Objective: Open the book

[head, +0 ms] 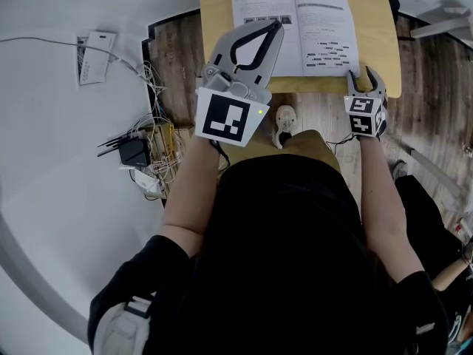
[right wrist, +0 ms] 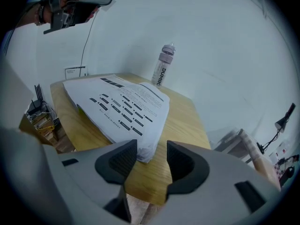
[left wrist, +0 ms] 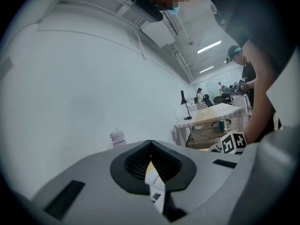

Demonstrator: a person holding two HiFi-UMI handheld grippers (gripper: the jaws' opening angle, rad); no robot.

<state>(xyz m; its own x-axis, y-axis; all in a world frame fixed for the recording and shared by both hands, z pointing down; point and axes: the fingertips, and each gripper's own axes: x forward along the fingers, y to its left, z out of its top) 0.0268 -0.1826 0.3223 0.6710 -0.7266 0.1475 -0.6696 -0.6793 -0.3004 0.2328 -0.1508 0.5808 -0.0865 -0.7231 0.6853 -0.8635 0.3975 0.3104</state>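
One book [head: 295, 32] lies open on the table [head: 214, 21], print unreadable. Left gripper [head: 277, 26] closed above its left page. Right gripper [head: 366, 76] gapes wide, empty, at the near corner. One bottle [right wrist: 161, 67], label roughly "DUMIK".

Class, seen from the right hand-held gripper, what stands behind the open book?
A bottle stands upright on the wooden table behind the book, in front of the white wall. Its foot meets the book's far edge, so whether they touch cannot be told.
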